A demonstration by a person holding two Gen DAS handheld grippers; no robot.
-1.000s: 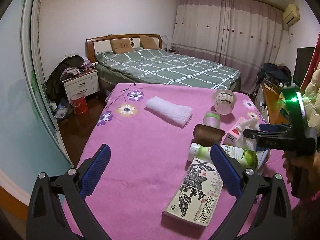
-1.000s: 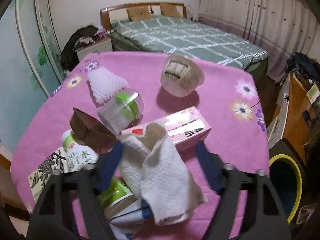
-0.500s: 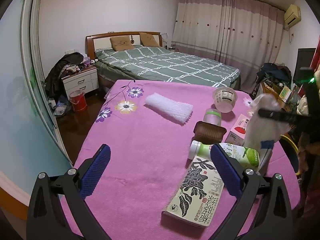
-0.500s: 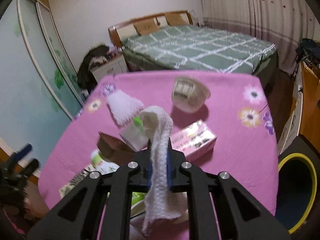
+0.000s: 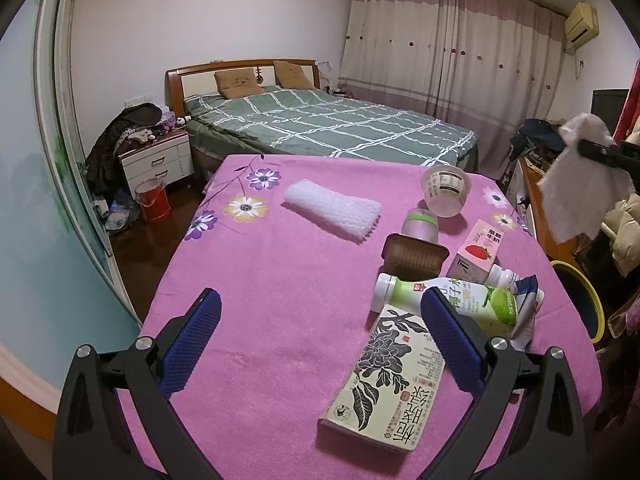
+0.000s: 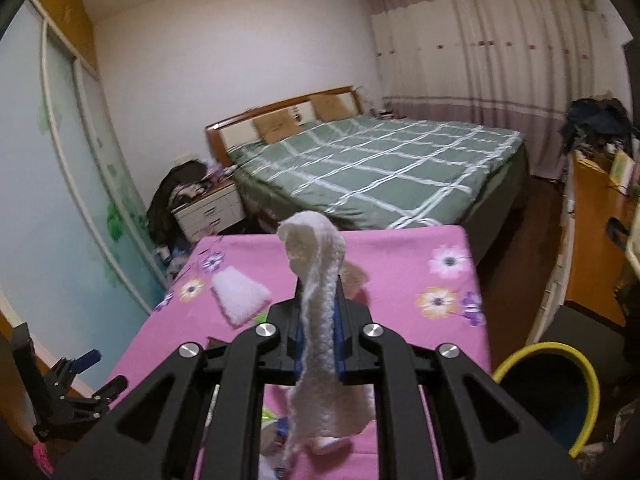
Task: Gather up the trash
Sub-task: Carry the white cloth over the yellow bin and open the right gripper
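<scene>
My right gripper (image 6: 318,332) is shut on a white paper towel (image 6: 316,320) and holds it high above the pink table; the towel also shows in the left wrist view (image 5: 576,184), hanging off the table's right side. My left gripper (image 5: 320,344) is open and empty above the near part of the pink tablecloth (image 5: 260,280). Trash lies on the right: a floral carton (image 5: 390,376), a green-labelled bottle (image 5: 444,300), a brown tray (image 5: 414,256), a strawberry milk box (image 5: 476,252), a clear cup (image 5: 446,192) and a white foam sheet (image 5: 332,210).
A yellow-rimmed bin (image 6: 560,388) stands on the floor right of the table and shows in the left wrist view (image 5: 580,300). A green bed (image 5: 320,128), a nightstand (image 5: 158,160) and a red bucket (image 5: 152,200) lie beyond. A wooden desk (image 6: 592,240) is at right.
My right gripper has closed on the paper towel, lifted it off the table and carried it up and to the right. My left gripper has stayed open and still.
</scene>
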